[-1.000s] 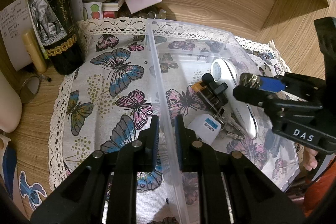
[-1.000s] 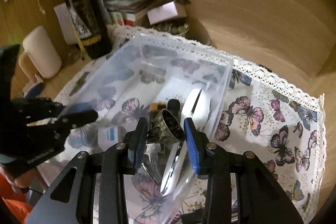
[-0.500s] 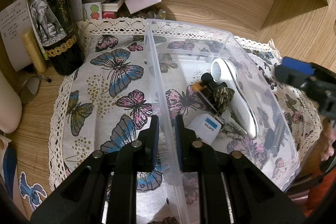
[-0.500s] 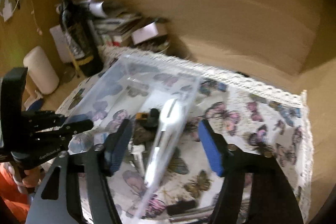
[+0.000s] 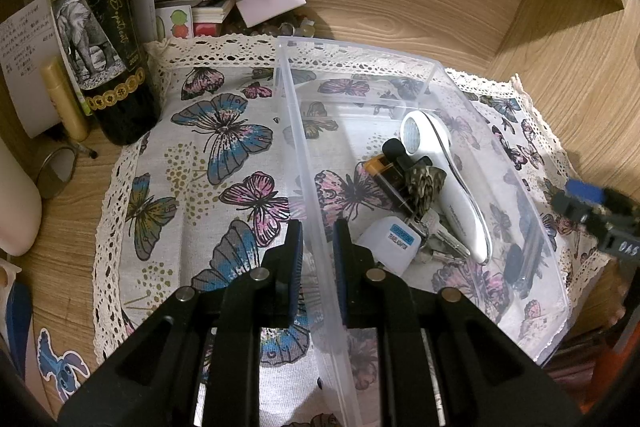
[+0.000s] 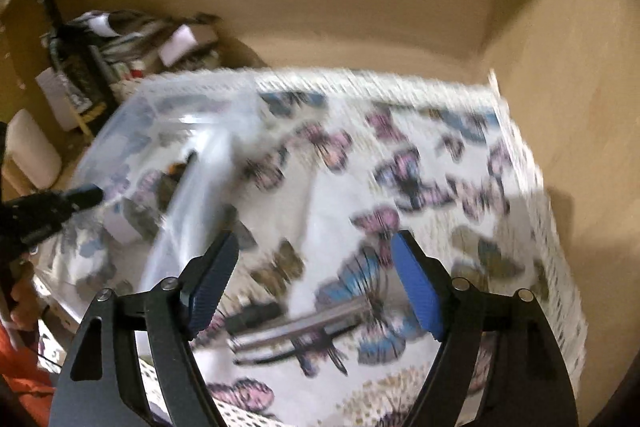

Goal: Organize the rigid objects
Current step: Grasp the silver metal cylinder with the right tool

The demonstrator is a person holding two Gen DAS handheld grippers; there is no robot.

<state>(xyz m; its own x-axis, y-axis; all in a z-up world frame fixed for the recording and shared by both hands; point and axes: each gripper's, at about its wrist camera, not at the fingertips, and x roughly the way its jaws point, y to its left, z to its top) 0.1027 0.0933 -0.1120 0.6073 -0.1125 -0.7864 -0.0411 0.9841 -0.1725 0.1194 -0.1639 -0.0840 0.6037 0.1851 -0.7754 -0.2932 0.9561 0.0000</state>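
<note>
Since a second ago, the patterned metal ring (image 5: pixel 425 183) has been released into the clear plastic storage bin (image 5: pixel 554 251), where it rests on the black-and-orange battery (image 5: pixel 386 174), touching the white handheld device (image 5: pixel 444 183). The right gripper (image 6: pixel 316 287) has been carried off to the right over the butterfly-print cloth (image 5: pixel 224 163) — its jaws are opening, nothing between them. The near-left wall of the bin is pinched by the left gripper (image 5: pixel 318 259), closed narrow on the plastic. A silver pen-like object (image 6: pixel 304 327) lies on the cloth just beyond the right gripper, blurred. Risk is judged to lie in the next pick: a thin, round object could be rolled away by off-centre pads — and the bin could be dragged if the left grip is shifted.
</note>
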